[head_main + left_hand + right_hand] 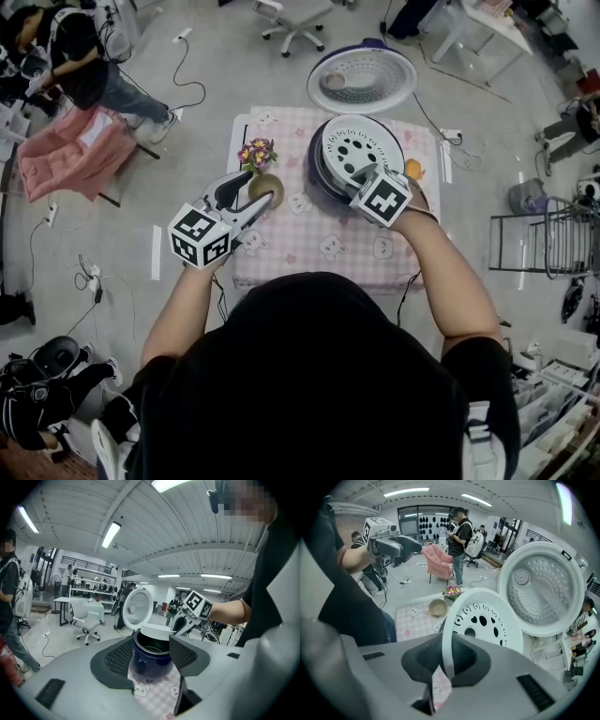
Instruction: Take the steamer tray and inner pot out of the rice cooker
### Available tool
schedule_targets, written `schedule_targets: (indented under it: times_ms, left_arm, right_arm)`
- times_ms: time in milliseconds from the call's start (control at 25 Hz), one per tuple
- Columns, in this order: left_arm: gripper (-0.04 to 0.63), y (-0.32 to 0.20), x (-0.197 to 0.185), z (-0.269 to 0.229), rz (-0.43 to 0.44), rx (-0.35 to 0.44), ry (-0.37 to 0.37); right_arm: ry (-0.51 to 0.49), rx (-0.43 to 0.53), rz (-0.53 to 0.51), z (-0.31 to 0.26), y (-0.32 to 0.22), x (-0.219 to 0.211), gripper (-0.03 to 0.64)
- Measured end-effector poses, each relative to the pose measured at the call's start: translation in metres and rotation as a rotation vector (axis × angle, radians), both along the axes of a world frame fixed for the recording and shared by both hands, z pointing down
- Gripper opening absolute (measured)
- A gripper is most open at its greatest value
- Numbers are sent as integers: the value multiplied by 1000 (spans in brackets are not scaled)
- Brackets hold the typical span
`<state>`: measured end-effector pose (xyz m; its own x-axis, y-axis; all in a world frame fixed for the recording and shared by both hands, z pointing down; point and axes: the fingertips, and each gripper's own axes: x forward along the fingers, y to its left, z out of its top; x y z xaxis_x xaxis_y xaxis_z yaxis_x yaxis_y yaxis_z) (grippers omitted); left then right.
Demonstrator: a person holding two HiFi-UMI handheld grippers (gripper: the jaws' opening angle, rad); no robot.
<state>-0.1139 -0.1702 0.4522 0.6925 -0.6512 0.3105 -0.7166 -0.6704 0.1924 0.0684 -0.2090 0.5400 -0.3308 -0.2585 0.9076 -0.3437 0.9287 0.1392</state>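
Jaws, right gripper (446, 660): closed nearly all the way, pads pinching the thin near rim of the steamer tray (485, 620). I read this straight off the right gripper view, where the white rim runs edge-on between the two pads.

Jaws, left gripper (151, 654): standing well apart, nothing between the pads. I see the cooker through the gap, but it sits beyond the fingertips and is not touched.

Item, steamer tray: white, round, pierced with round and heart-shaped holes. It is tilted, its far side higher, and held clear above the mouth of the rice cooker (317, 176). From the head view it covers most of the opening.

Item, rice cooker: dark blue body, standing on the right part of the table (309, 246), which wears a pink checked cloth with small bear prints. Its lid (362, 80) is swung fully open and back, the white dimpled inner face showing.

Item, inner pot: from the left gripper view I see only a dark hollow inside the cooker under the tray; I cannot tell the pot apart from the body.

Item, small bowl (266, 187): tan, on the cloth left of the cooker, just under the left gripper's tips in the head view.

Item, flowers (257, 152): small bunch, pink and yellow, just behind the bowl.

Surroundings: pink armchair (75, 150), white office chair (295, 23), other people standing and sitting about the room.
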Motion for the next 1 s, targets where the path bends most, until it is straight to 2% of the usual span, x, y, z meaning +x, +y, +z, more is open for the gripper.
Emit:
schedule_targets:
  times_ms: [360, 560, 760, 1000]
  left_arm:
    - [264, 0, 19, -2, 68, 6, 1]
    - [264, -5, 41, 2, 131, 5, 2]
    - [264, -6, 58, 2, 150, 5, 4]
    - [264, -11, 83, 2, 214, 10, 5]
  right_arm:
    - [3, 26, 106, -20, 4, 46, 37]
    - [41, 60, 200, -23, 7, 91, 37]
    - [25, 21, 272, -15, 22, 126, 37]
    - [89, 71, 362, -14, 34, 173, 37]
